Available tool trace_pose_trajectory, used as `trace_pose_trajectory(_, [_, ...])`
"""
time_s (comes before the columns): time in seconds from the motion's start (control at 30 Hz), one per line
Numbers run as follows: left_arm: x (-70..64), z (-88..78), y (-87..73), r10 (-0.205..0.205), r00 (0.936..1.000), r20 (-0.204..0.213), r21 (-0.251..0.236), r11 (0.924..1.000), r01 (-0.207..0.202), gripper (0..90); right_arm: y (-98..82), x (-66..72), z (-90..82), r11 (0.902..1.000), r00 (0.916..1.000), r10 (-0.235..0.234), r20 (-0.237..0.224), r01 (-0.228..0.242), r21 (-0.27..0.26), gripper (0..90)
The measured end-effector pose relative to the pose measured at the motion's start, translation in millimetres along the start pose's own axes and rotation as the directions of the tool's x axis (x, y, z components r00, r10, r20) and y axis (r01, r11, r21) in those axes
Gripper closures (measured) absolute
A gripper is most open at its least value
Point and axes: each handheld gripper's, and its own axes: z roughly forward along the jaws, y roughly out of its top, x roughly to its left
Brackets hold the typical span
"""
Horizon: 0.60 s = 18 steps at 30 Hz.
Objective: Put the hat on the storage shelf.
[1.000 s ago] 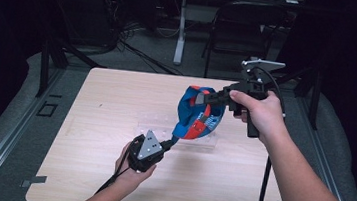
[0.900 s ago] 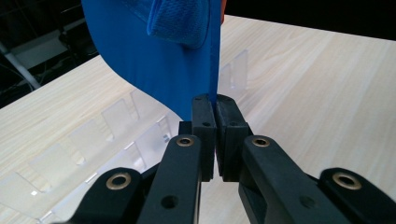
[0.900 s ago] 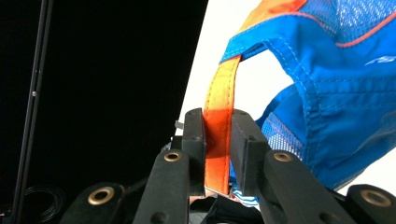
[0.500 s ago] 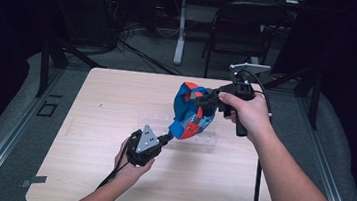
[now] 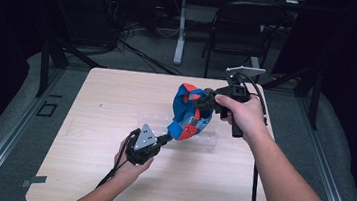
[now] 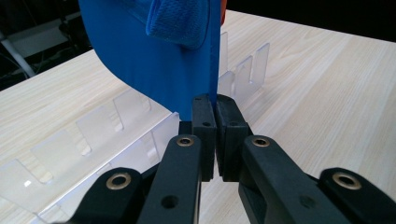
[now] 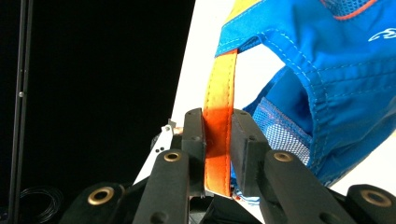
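A blue cap (image 5: 185,115) with orange and red panels hangs between my two grippers above the middle of the wooden table (image 5: 106,98). My left gripper (image 5: 169,133) is low and near the person, shut on the cap's blue brim (image 6: 154,60); its jaws (image 6: 215,100) pinch the brim's edge. My right gripper (image 5: 199,101) reaches in from the right, higher up. In the right gripper view its jaws (image 7: 218,116) are shut on the cap's orange back strap (image 7: 223,84), with blue fabric and mesh (image 7: 336,84) to the right.
A clear plastic slotted rack (image 5: 207,141) lies on the table right under the cap; its dividers (image 6: 116,121) stand just past my left jaws. A dark chair (image 5: 239,31) and floor cables sit beyond the table's far edge.
My right hand has come down and to the left with the strap, and the cap has sunk closer to the rack. The left hand has stayed put.
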Motion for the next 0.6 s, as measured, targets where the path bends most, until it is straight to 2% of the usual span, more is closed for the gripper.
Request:
trace_pose_trajectory(0.3, [5.1, -0.4, -0.3, 0.004, 0.9998, 0.019, -0.021, 0.9998, -0.004, 88.1, -1.5, 1.2, -1.4, 1.0000, 1.0000, 0.002, 0.001, -0.002, -0.006, 77.4])
trace_pose_trajectory(0.4, [6.7, 4.1, -2.9, -0.010, 0.9997, 0.023, -0.001, 0.9999, 0.010, 88.0, -0.6, 0.3, -3.0, 1.0000, 1.0000, -0.003, -0.001, 0.003, -0.001, 77.4])
trace_pose_trajectory(0.6, [5.4, 9.9, -10.9, 0.001, 0.9999, 0.015, 0.040, 0.9992, -0.002, 87.9, -0.3, -4.1, 0.1, 0.9999, 1.0000, 0.009, 0.005, -0.009, -0.006, 77.3])
